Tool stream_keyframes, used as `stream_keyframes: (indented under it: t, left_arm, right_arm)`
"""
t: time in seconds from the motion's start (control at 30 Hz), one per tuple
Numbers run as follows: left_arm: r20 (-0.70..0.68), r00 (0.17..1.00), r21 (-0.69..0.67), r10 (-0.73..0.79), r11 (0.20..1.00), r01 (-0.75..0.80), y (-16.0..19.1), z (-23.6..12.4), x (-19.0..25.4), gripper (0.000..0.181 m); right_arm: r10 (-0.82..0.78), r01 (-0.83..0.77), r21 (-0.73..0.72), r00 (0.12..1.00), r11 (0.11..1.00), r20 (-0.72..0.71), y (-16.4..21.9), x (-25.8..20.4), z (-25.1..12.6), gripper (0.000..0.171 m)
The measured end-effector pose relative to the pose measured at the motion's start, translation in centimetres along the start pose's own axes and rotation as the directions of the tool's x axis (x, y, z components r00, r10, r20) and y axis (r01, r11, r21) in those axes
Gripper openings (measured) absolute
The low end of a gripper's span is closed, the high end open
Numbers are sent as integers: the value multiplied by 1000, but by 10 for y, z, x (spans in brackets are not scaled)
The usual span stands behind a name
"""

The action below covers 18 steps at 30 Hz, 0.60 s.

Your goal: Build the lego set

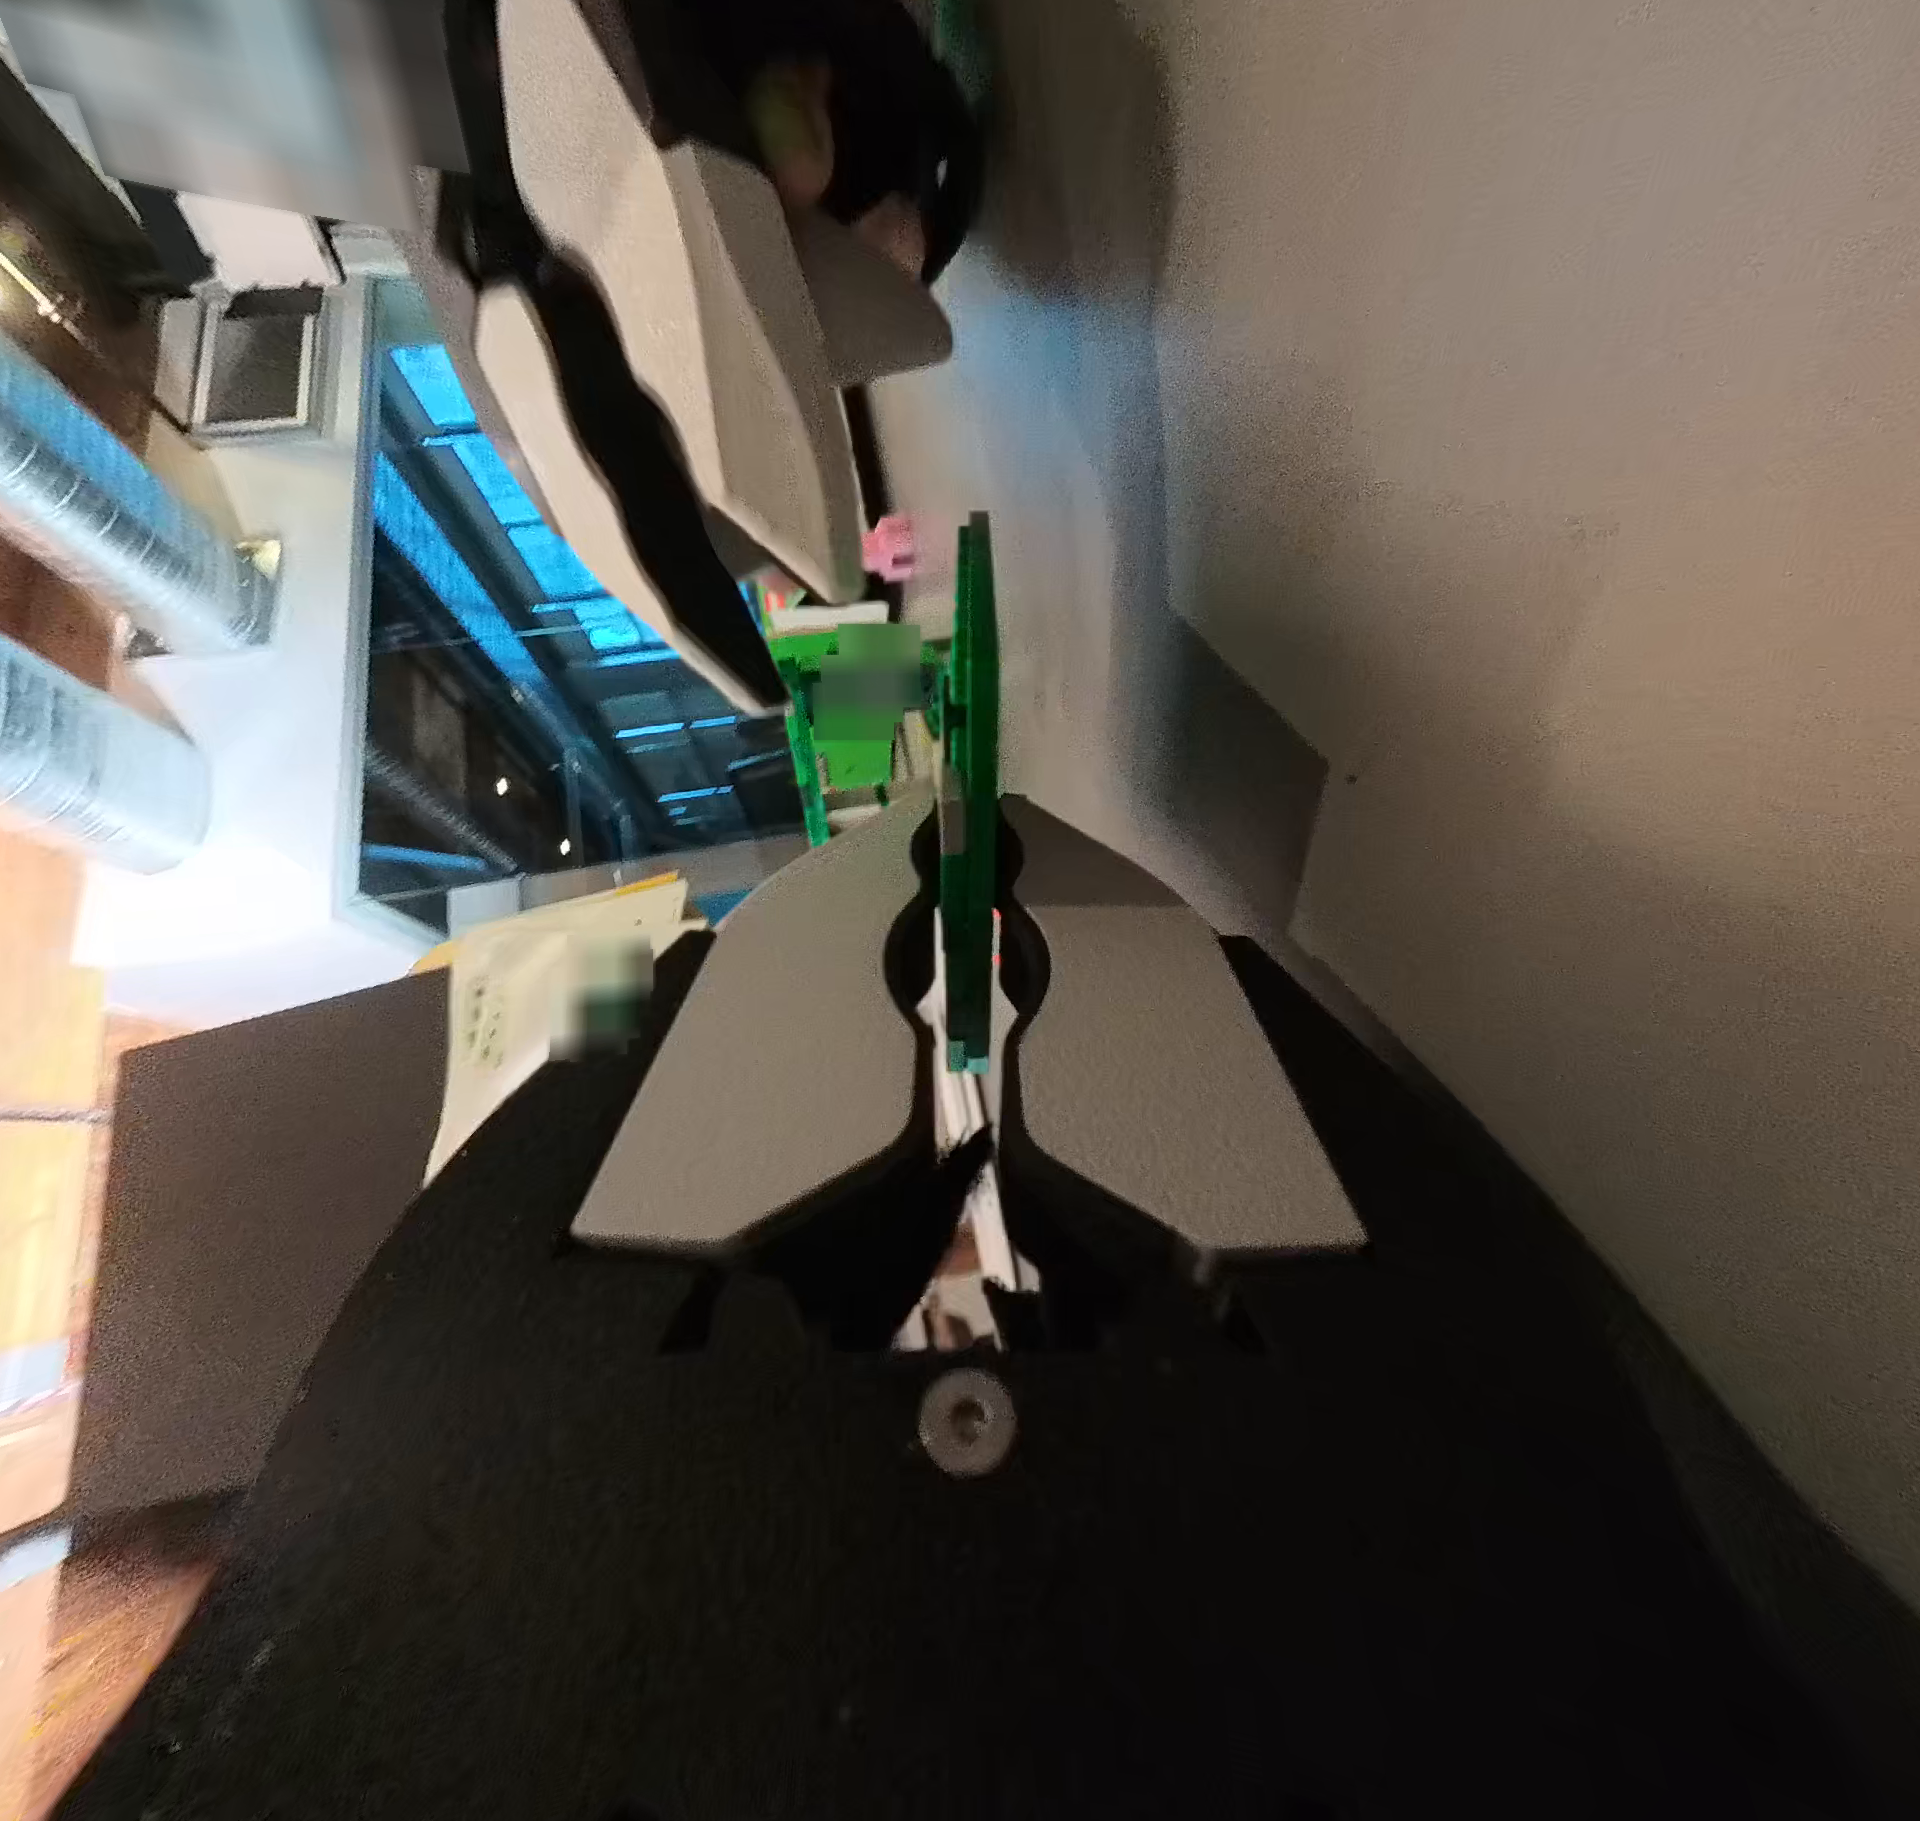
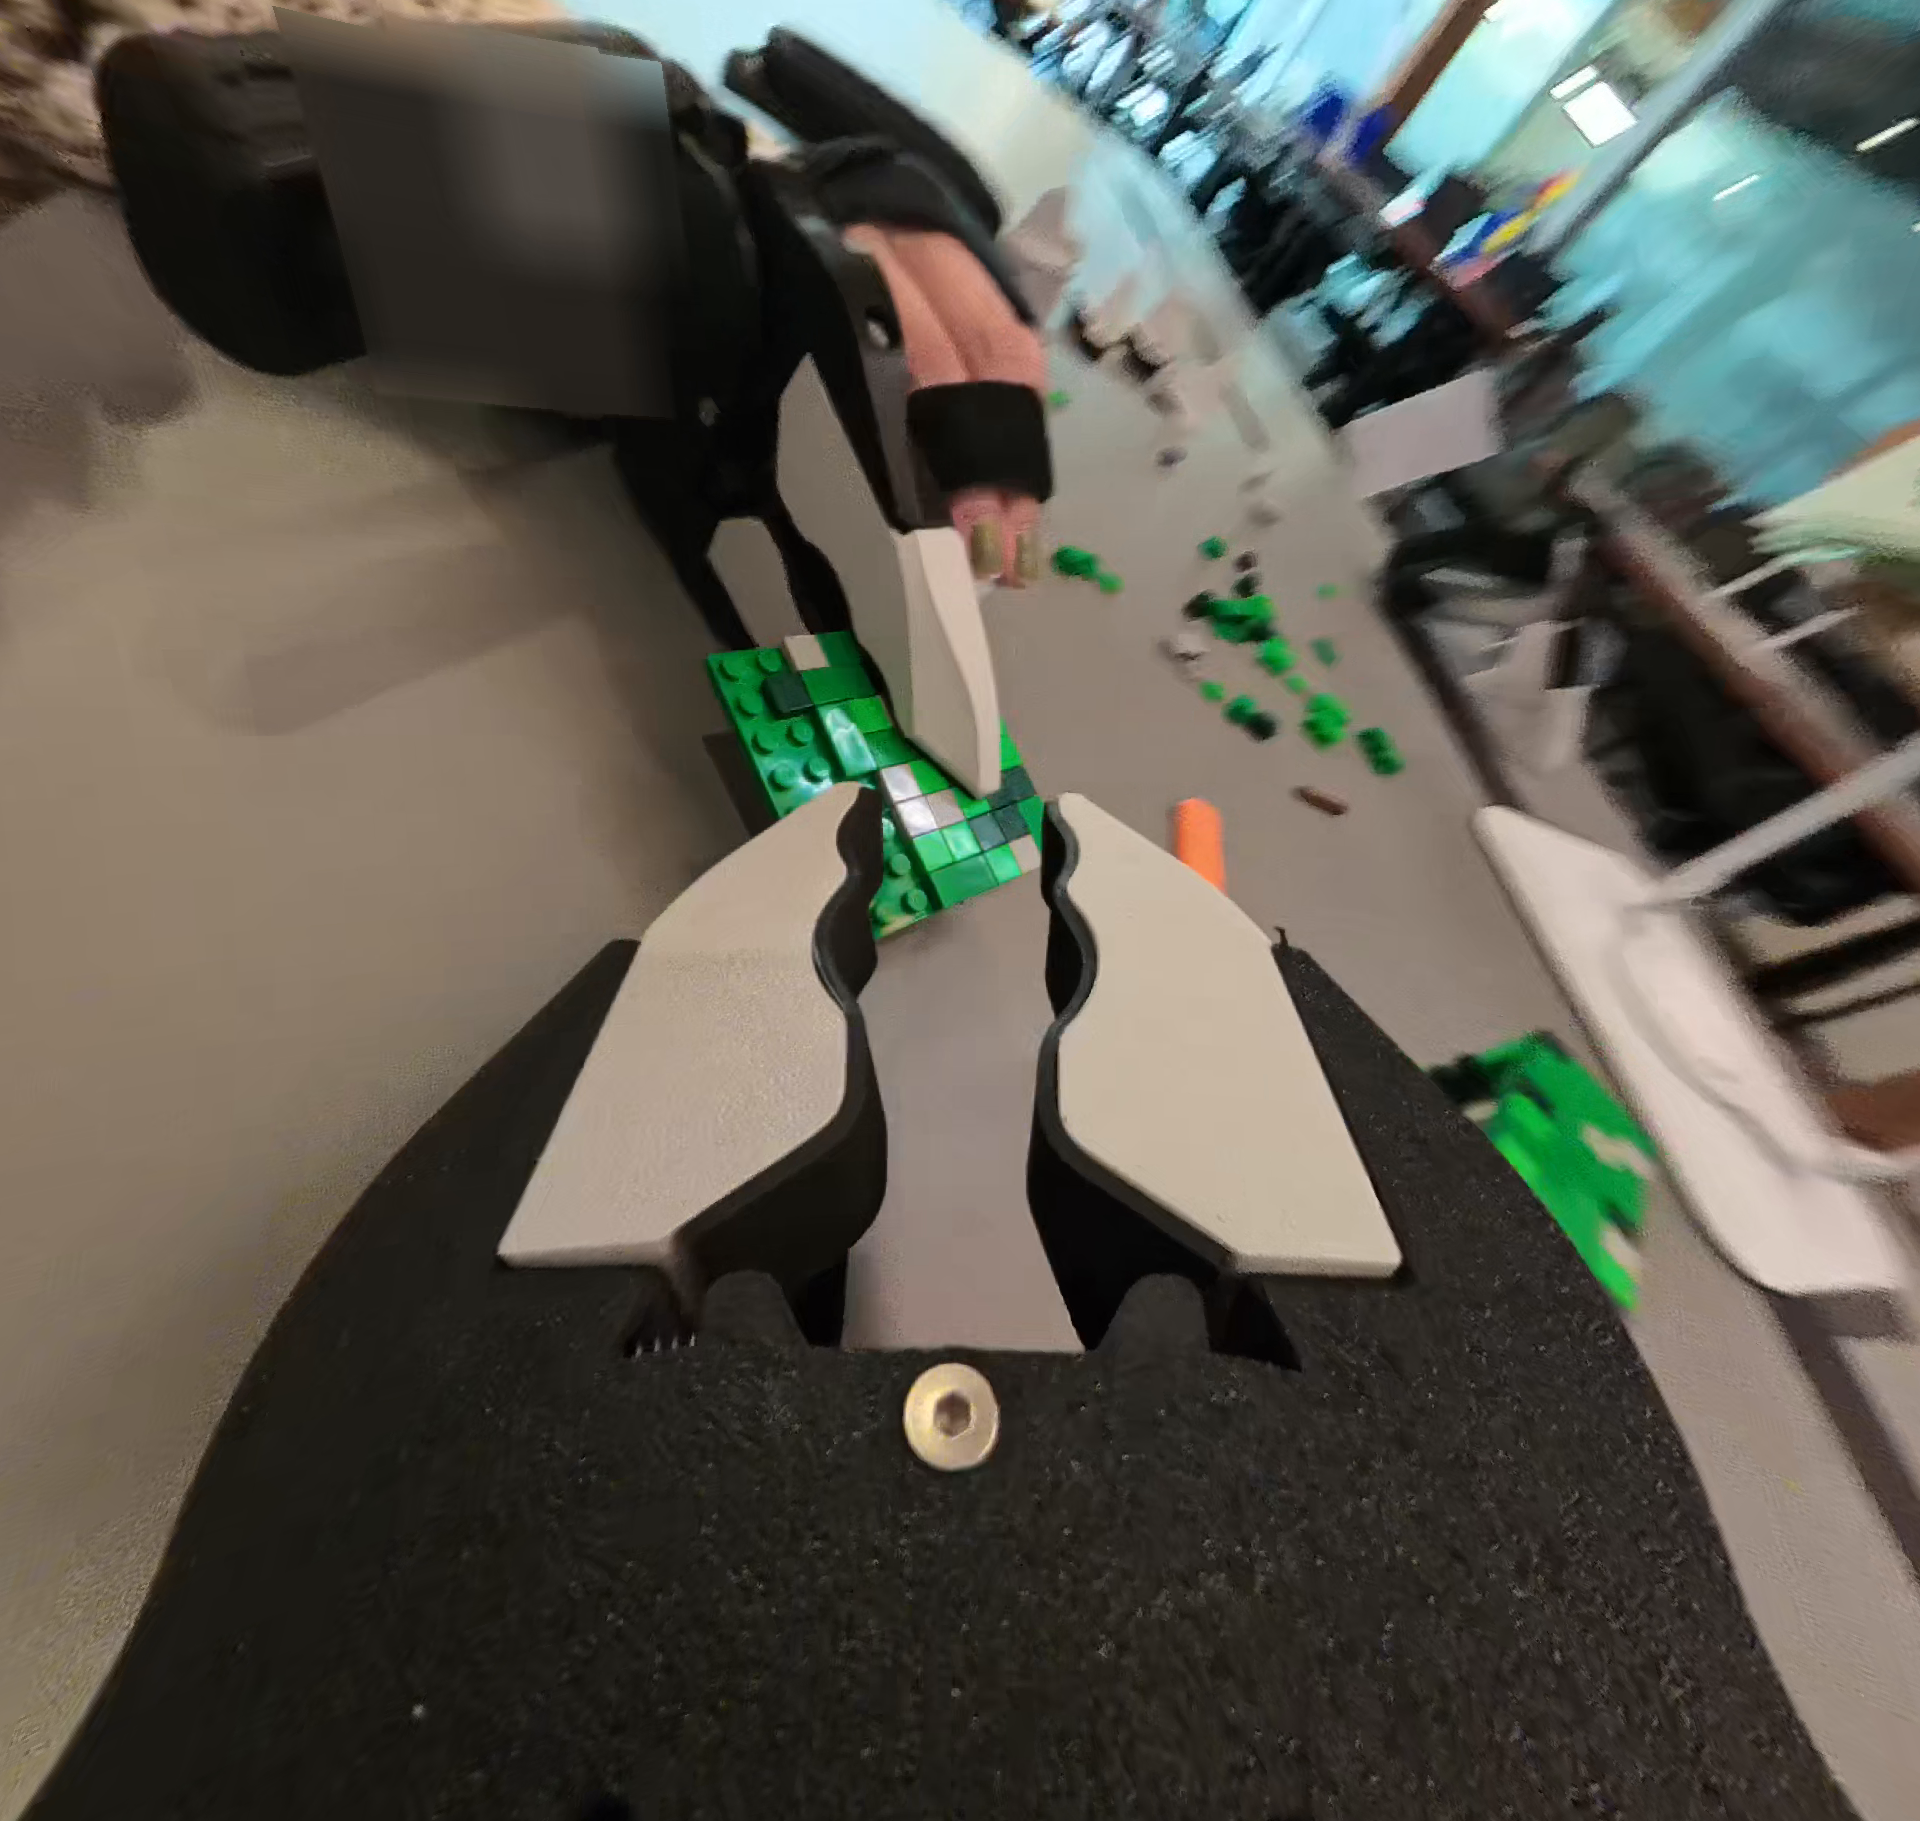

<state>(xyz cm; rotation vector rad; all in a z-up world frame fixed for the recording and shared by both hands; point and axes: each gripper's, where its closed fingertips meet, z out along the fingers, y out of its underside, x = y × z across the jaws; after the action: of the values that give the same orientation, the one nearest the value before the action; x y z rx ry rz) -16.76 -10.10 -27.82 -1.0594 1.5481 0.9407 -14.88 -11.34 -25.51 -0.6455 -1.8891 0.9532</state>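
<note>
Left tongs [image 1: 971,836]: pinching the green lego plate [image 2: 883,784] by its edge, tilted off the grey surface [image 2: 260,888], likely steadying it for pressing.
Plate: thin, studded, glossy tiles.
Right tongs [image 2: 951,815]: spread, empty, plate just ahead (loose green bricks [image 2: 1278,670] farther right).

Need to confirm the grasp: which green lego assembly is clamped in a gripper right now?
The flat green plate, clamped on edge by the left gripper. The other green build lies free on the table, right of the open right gripper.
</note>
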Motion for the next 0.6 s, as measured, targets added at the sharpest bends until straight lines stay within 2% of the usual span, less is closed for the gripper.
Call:
stream_keyframes:
  t: [0.07,0.17,0.33,0.47,0.53,0.6]
  left_arm:
    - [-31,999,51,-23,998,25,-8,-2,2,6]
    - [-101,991,124,-84,988,96,-20,-4,7,6]
    - [-236,961,193,-146,962,194,-37,-7,18,6]
    - [-273,943,224,-189,941,253,-44,-9,16,6]
    - [-278,941,227,-194,938,261,-45,-9,16,6]
    - [-285,938,230,-199,935,269,-45,-9,17,6]
  right_arm:
    - [42,-36,-64,995,997,93,5,-2,5,39]
    - [74,-42,-131,966,990,249,9,-10,8,39]
    - [307,-209,-238,793,949,527,12,-37,12,45]
    - [403,-275,-296,685,915,608,11,-47,16,48]
    - [415,-288,-299,656,910,631,8,-47,17,40]
    - [427,-288,-316,634,904,644,9,-49,19,40]
